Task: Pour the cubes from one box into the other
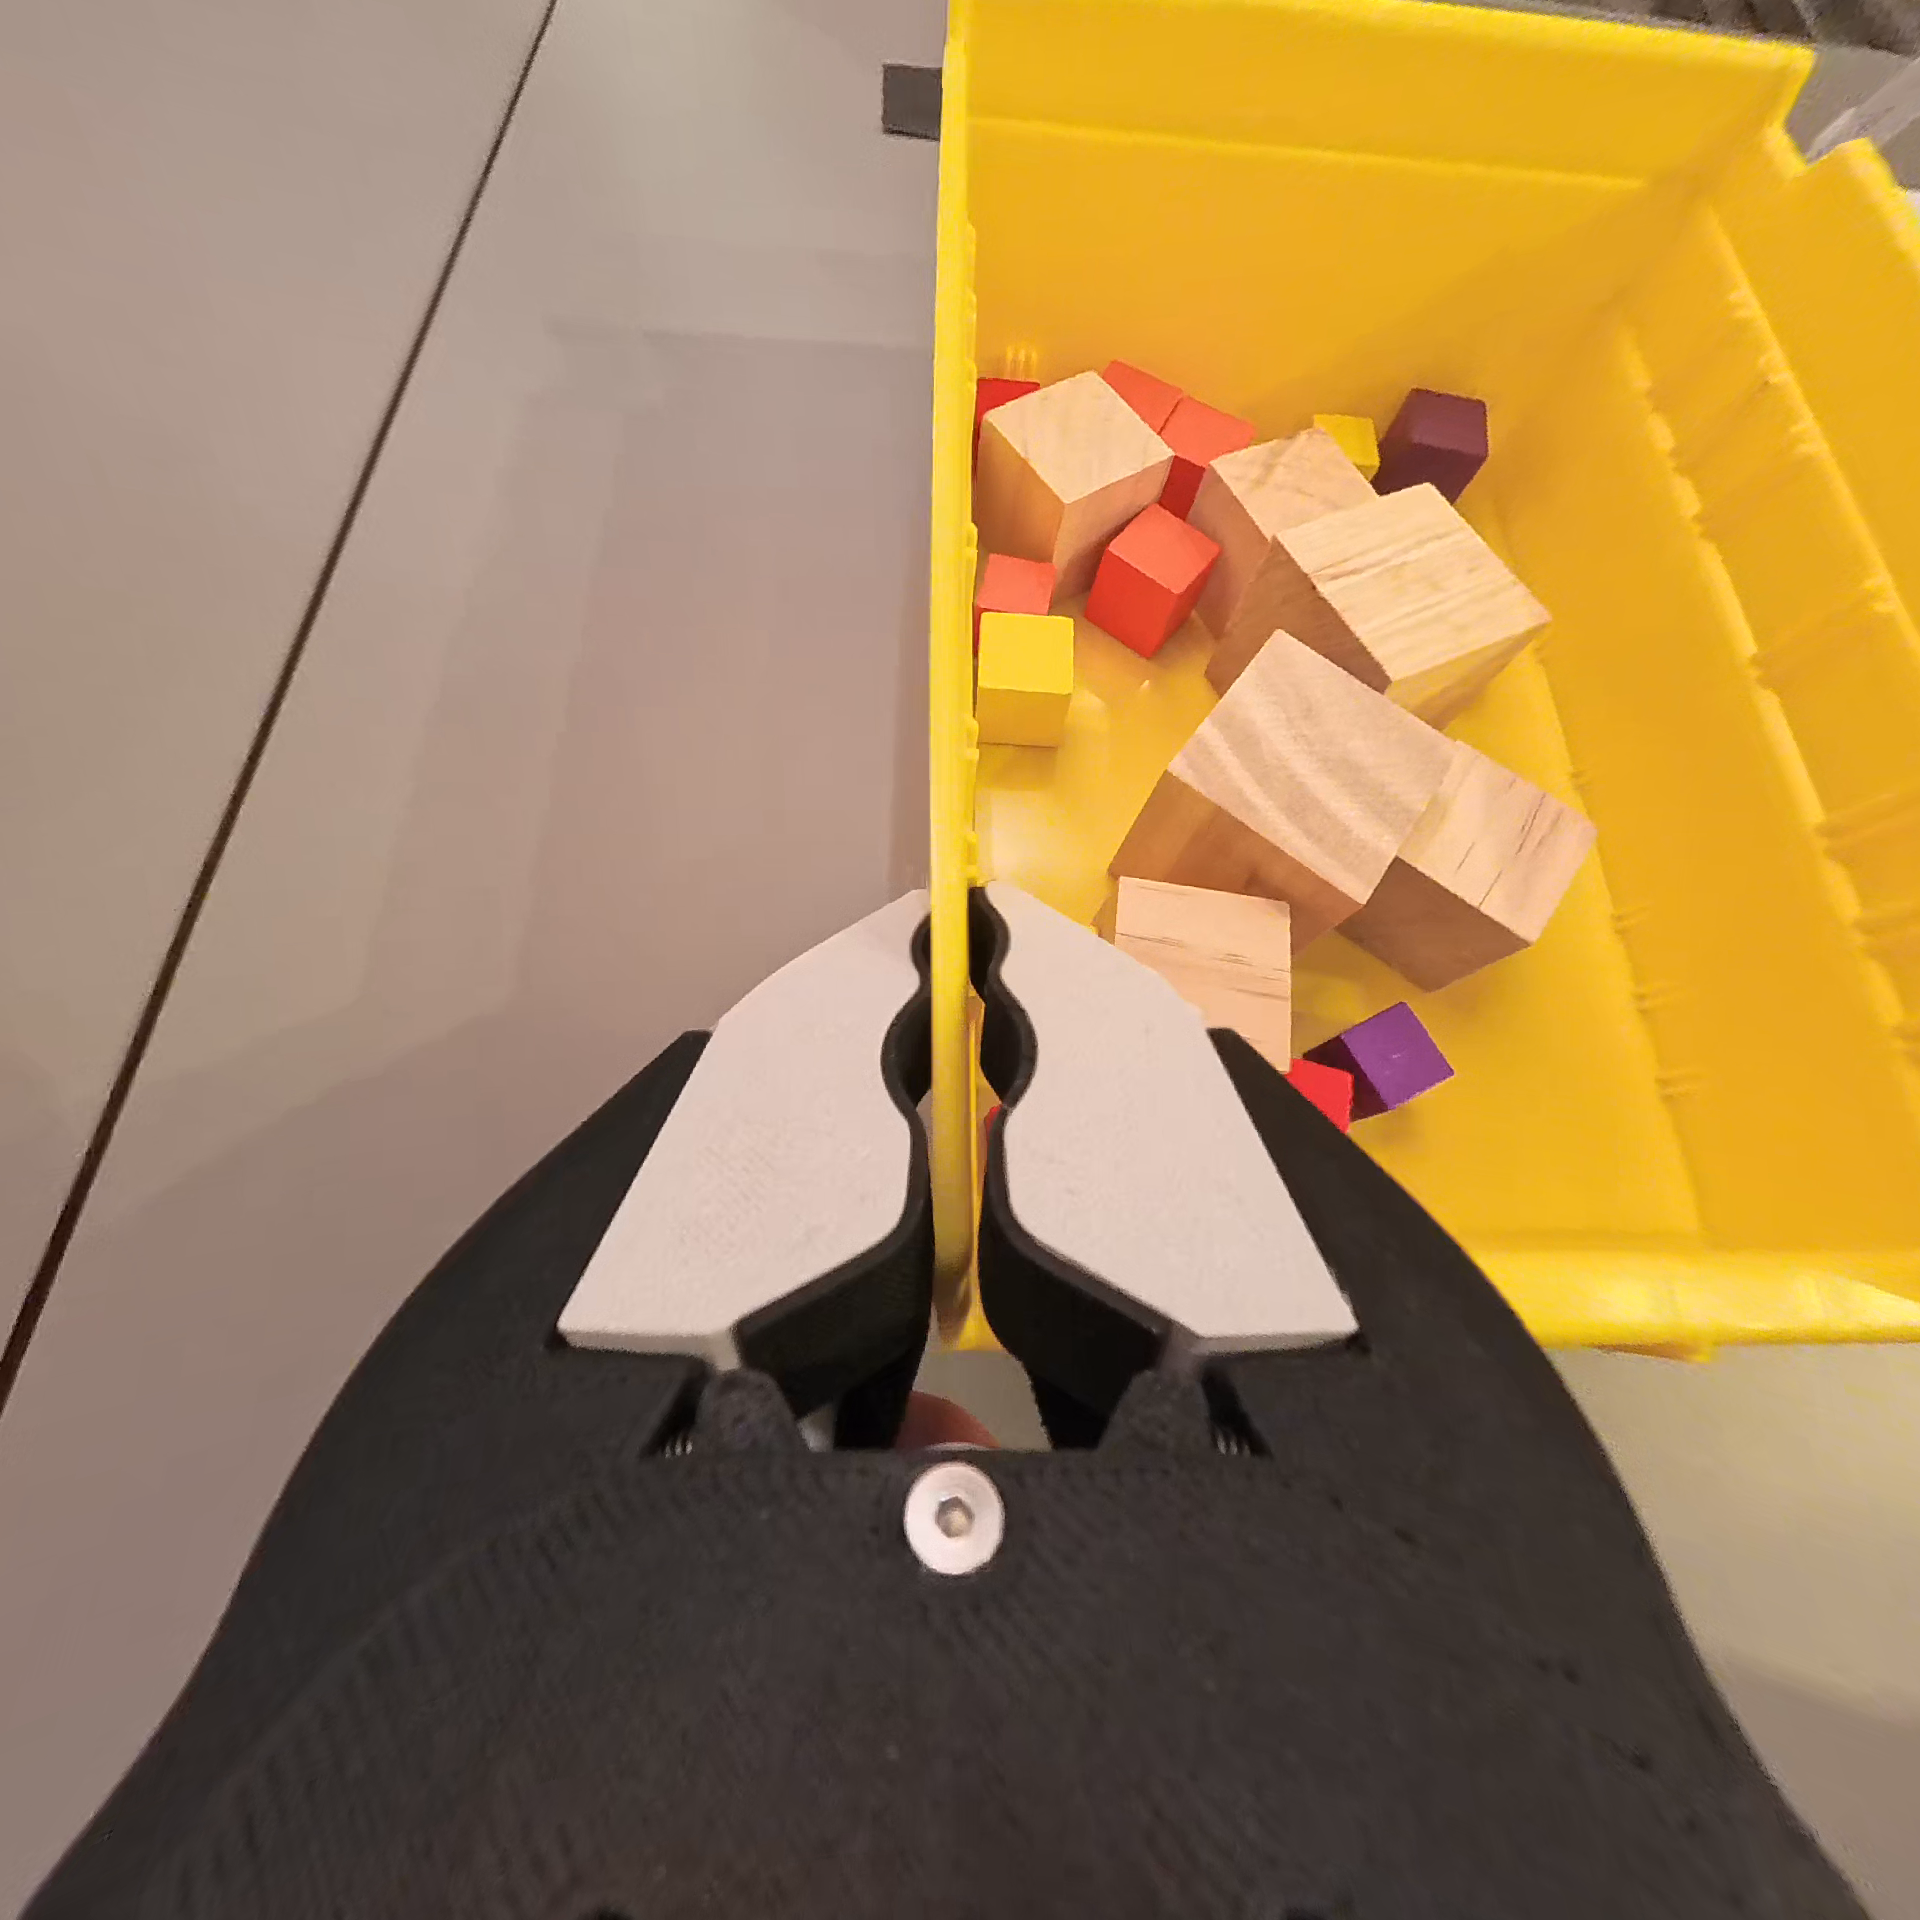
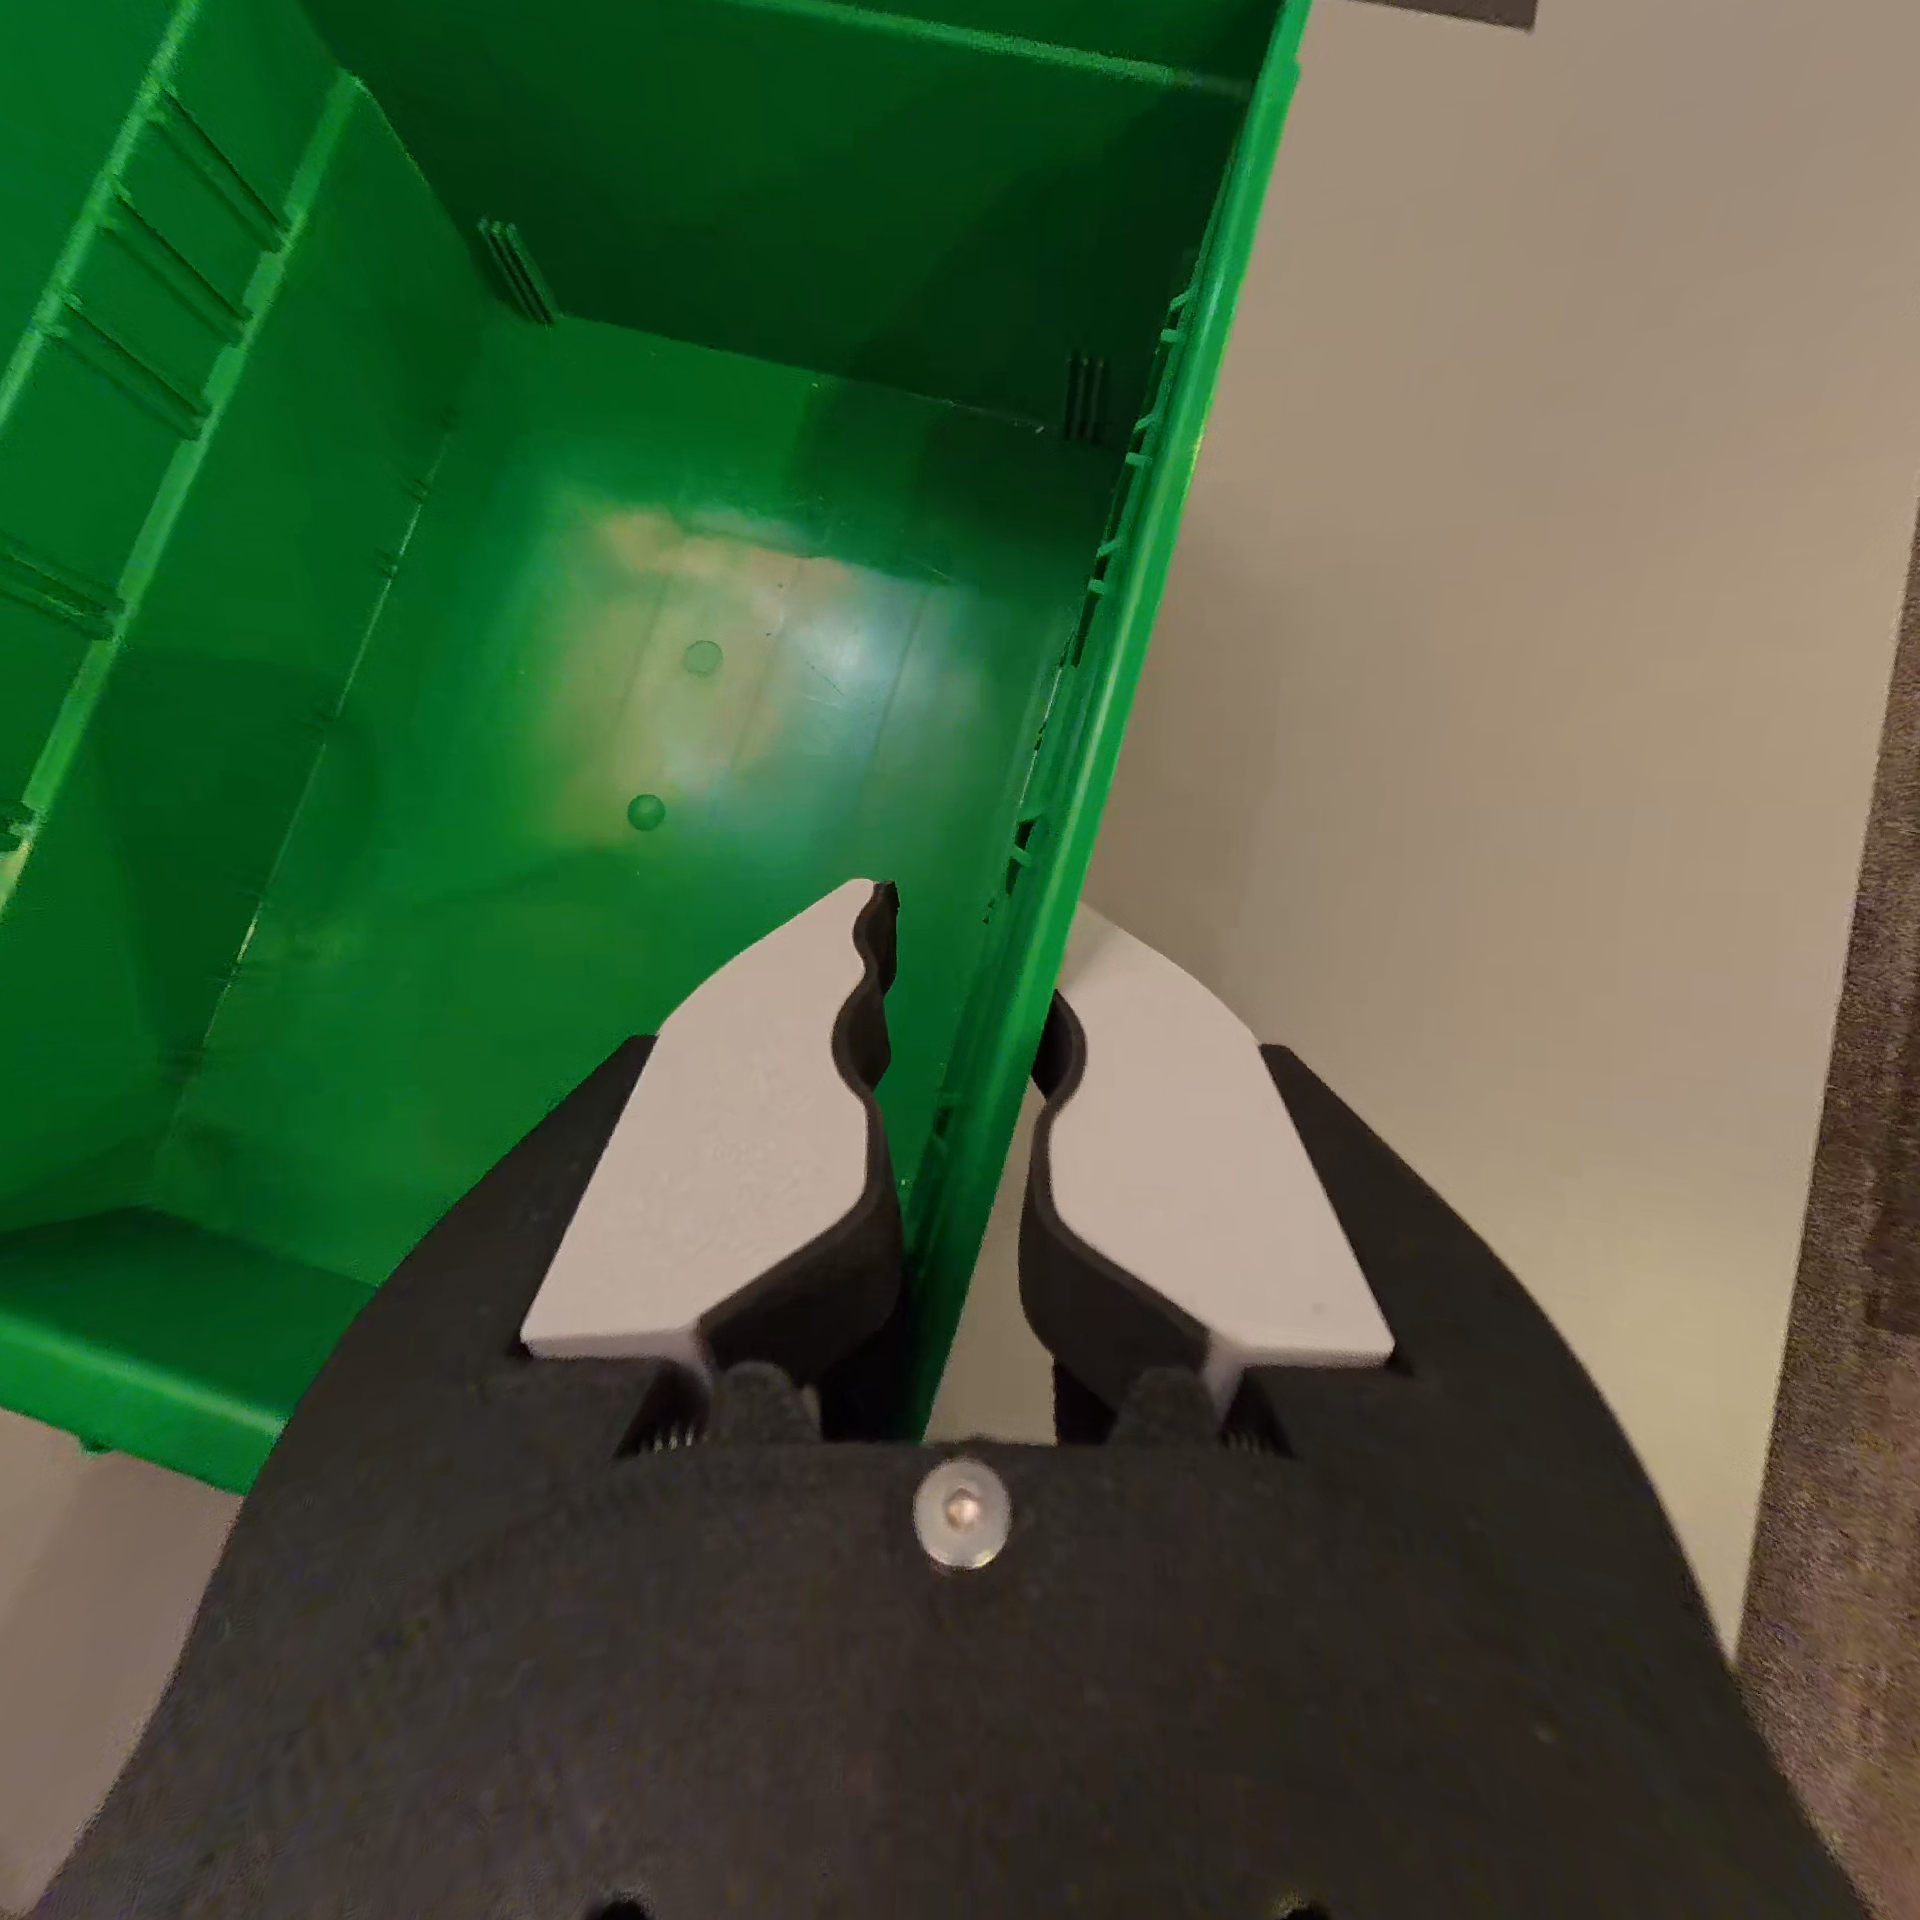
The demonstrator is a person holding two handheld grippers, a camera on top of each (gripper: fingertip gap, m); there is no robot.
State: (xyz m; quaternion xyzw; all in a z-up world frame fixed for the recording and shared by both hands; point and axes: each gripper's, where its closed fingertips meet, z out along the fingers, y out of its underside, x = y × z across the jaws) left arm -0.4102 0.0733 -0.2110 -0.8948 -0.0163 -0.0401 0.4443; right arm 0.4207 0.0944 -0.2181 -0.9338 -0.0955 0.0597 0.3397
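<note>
A yellow box (image 1: 1299,239) holds several cubes: large plain wooden ones (image 1: 1392,603), small red ones (image 1: 1148,577), yellow ones (image 1: 1023,675) and purple ones (image 1: 1439,442). My left gripper (image 1: 956,894) is shut on the yellow box's left wall, one finger outside and one inside. In the right wrist view a green box (image 2: 727,208) is empty, with a bare shiny floor. My right gripper (image 2: 982,904) straddles its right wall with the jaws apart: the outer finger (image 2: 1143,1091) lies against the wall, and the inner finger (image 2: 769,1091) stands a little off it near the tip.
Both boxes rest on a pale grey table with a dark seam (image 1: 312,582) to the left of the yellow box. A black strip (image 1: 912,99) lies beside that box's far corner. The table's right edge and the carpet (image 2: 1860,1039) run close beside the green box.
</note>
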